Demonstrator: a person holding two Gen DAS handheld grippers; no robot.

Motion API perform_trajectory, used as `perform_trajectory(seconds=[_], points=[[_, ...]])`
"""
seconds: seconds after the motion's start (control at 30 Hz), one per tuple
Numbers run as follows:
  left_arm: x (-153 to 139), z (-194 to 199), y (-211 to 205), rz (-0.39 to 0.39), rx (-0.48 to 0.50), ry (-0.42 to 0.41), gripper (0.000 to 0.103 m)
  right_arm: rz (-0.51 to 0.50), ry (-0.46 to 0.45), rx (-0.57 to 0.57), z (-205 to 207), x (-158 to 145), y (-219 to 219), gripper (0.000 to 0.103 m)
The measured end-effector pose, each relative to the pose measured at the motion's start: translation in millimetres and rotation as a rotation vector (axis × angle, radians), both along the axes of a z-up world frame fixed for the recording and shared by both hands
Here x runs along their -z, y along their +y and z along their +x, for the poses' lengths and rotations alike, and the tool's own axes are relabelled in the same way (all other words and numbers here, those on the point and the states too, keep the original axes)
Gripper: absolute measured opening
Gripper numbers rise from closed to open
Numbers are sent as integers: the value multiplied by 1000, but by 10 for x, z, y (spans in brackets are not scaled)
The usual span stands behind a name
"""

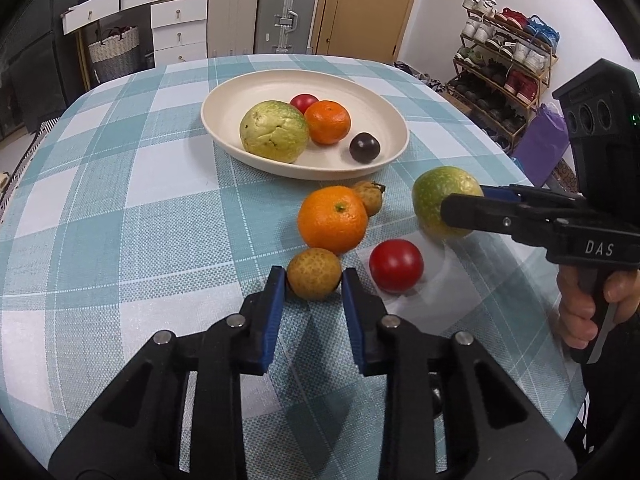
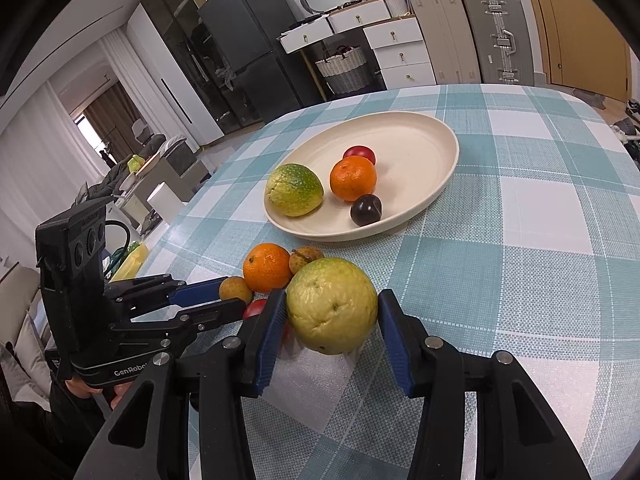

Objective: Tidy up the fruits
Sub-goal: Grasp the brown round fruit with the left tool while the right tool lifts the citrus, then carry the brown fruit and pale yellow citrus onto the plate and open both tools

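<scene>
L gripper is squeezing a small brown fruit & R gripper is closing round a big green fruit, both on the table, while 4 fruits are sitting in the plate w/ 5 still waiting outside

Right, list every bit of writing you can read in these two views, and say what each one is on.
"DAS": white letters on the side of the right tool, in the left wrist view.
"GenRobo": on the body of the left tool, in the right wrist view; the word is cut off there.
Label on the fridge door: too small to read.
Number on a box above the drawers: too blurred.
</scene>
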State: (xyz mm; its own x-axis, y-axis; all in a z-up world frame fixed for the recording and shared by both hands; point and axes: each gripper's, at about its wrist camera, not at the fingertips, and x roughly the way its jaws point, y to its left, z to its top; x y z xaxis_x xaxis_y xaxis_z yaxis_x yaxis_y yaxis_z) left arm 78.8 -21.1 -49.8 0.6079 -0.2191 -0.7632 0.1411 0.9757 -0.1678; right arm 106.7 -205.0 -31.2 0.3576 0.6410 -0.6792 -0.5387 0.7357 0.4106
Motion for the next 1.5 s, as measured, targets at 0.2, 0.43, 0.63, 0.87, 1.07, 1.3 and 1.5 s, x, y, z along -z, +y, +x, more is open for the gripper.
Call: perform_trajectory(seconds=[0.2, 0.43, 0.63, 0.87, 1.07, 1.3, 1.5], points=[[-72, -28, 13, -11, -2, -27, 26, 5, -1, 2, 3, -4, -6, 47], [-187, -26, 88, -45, -32, -62, 26, 20, -18, 24, 16, -65, -69, 47], [-278, 41, 117, -57, -53, -83, 26, 21, -46, 47, 35, -163, -120, 47], [-397, 170, 125, -75, -59, -103, 26, 17, -73, 70, 85, -283, -125, 47], [-451, 290, 112, -78, -59, -115, 26, 15, -92, 104, 153, -372, -145, 47], [-440, 447, 71, -78, -55, -111, 26, 15, -90, 132, 258, -388, -133, 47], [-392, 578, 38, -74, -48, -98, 26, 12, -80, 148, 349, -364, -119, 47]])
